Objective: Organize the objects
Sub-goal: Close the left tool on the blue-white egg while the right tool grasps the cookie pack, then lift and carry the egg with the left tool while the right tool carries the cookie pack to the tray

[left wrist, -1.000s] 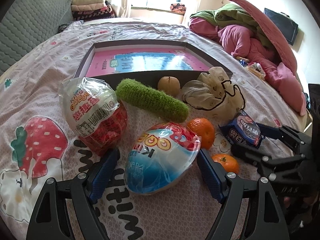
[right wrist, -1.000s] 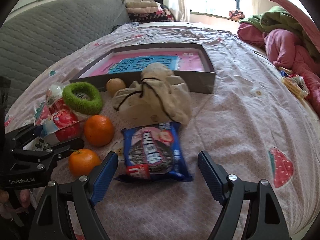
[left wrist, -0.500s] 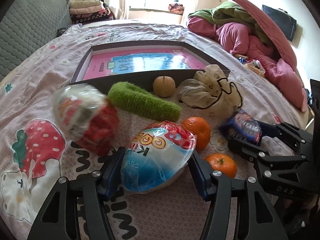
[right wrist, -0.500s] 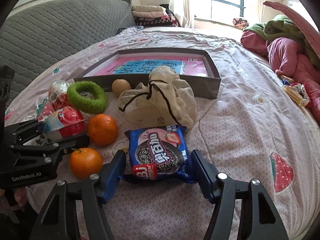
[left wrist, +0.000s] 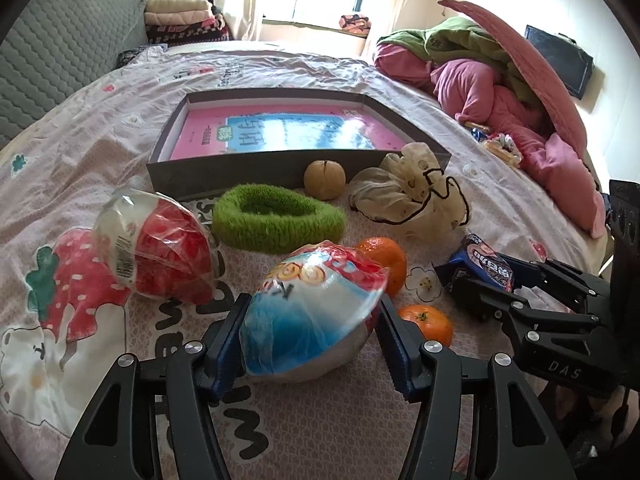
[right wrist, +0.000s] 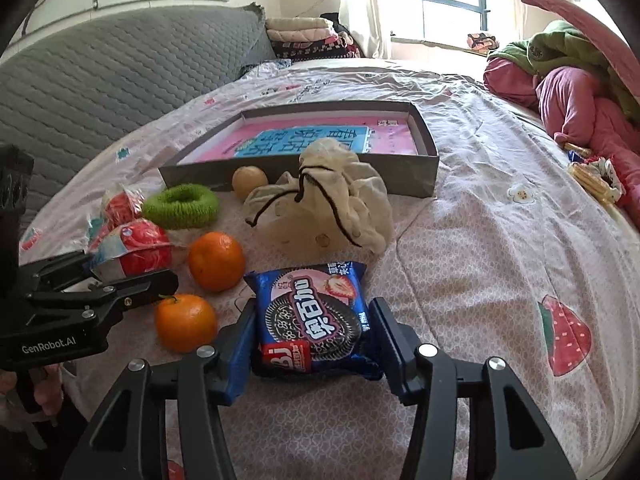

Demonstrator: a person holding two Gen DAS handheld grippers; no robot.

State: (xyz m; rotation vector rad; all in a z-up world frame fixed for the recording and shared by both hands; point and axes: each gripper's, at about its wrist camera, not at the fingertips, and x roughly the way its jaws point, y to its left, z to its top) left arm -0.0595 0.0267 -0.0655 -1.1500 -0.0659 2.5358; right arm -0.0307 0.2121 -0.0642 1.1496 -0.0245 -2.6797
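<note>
My left gripper (left wrist: 312, 344) is shut on a blue and red egg-shaped snack pack (left wrist: 312, 316), held just above the bedspread. My right gripper (right wrist: 314, 344) is shut on a blue cookie packet (right wrist: 316, 316). A grey shallow box (left wrist: 224, 178) with a pink book inside lies further back on the bed. In front of it lie a red egg-shaped pack (left wrist: 160, 248), a green fuzzy ring (left wrist: 276, 216), a tan round fruit (left wrist: 324, 180), a cream drawstring pouch (left wrist: 408, 196) and two oranges (left wrist: 380, 256) (left wrist: 428, 320).
A grey quilted headboard (right wrist: 100, 80) stands at the left. Pink and green bedding (left wrist: 500, 80) is piled at the back right, with small snack packets (right wrist: 592, 176) near it. Folded blankets (left wrist: 180, 20) lie by the window.
Both grippers closed on their items: the left on the egg-shaped pack, the right on the cookie packet. Both have lifted slightly. The red pack rolled a little to the left.
</note>
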